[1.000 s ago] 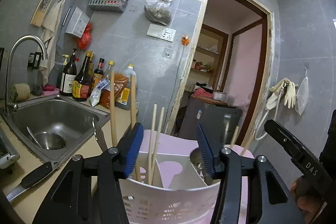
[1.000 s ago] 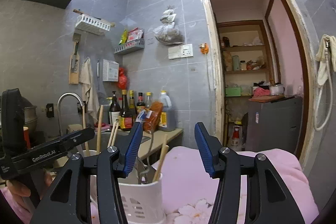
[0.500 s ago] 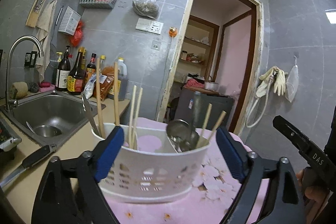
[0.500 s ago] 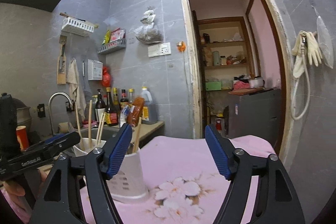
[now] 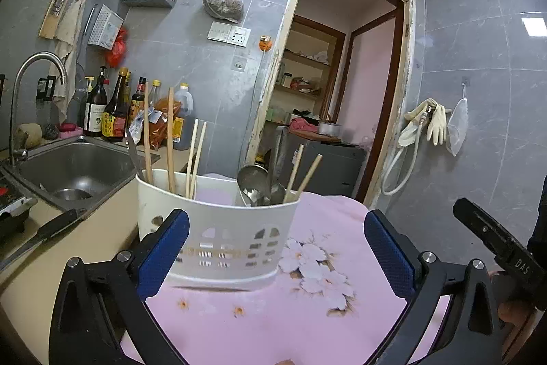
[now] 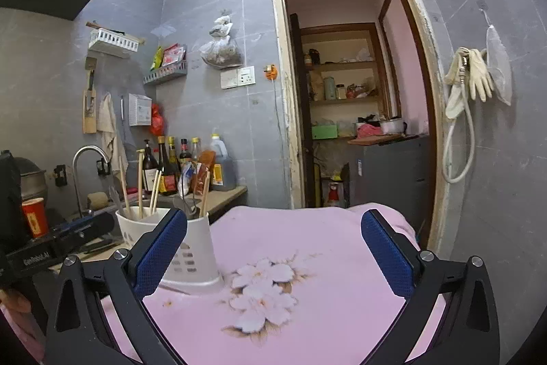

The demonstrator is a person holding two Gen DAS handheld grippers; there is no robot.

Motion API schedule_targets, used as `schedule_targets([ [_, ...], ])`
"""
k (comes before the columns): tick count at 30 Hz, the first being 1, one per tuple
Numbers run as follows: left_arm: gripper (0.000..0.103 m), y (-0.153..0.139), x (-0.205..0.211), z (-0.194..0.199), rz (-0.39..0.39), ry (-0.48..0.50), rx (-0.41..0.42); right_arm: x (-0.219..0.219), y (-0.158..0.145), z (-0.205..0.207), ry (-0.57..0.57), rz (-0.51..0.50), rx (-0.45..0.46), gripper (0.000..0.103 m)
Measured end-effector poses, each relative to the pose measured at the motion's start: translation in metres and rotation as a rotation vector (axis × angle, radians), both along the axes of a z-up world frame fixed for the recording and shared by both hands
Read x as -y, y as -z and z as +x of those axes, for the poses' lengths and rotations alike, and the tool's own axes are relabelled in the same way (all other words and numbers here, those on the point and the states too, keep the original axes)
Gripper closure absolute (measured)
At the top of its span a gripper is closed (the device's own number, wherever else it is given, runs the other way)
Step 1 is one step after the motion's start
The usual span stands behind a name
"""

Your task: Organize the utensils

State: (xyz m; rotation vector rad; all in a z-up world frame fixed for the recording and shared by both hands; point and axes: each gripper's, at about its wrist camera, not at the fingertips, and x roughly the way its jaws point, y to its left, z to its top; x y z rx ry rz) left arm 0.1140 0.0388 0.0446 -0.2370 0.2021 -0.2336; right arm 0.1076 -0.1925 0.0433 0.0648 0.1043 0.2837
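Your white utensil holder [image 5: 218, 238] stands upright on the pink flowered cloth [image 5: 307, 313], just left of the flower print, with slotted cutouts low on its wall. In the holder's left compartment, wooden chopsticks [image 5: 170, 139] stand nearly upright; in its right compartment sit metal spoons [image 5: 253, 182] and two more chopsticks [image 5: 307, 175], leaning right.

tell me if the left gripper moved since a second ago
Yes. The left gripper has backed away from the white utensil holder and opened wide; its fingers were close around the holder's rim before.
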Motion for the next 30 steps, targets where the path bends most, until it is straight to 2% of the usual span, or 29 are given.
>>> schedule_targets([
  [8, 0.002, 0.001, 0.005, -0.029, 0.015, -0.02, -0.03, 0.011, 0.007, -0.03, 0.05, 0.008, -0.042, 0.0],
  [16, 0.002, 0.011, 0.017, -0.05, 0.071, -0.066, -0.08, 0.008, 0.014, -0.06, 0.114, -0.038, -0.04, 0.0],
  [21, 0.002, 0.02, 0.017, -0.064, 0.065, -0.114, -0.076, 0.005, 0.021, -0.072, 0.148, -0.053, -0.032, 0.0],
  [30, 0.002, 0.034, 0.015, -0.086, 0.111, -0.202, -0.036, 0.001, 0.031, -0.089, 0.22, -0.086, -0.005, 0.0],
])
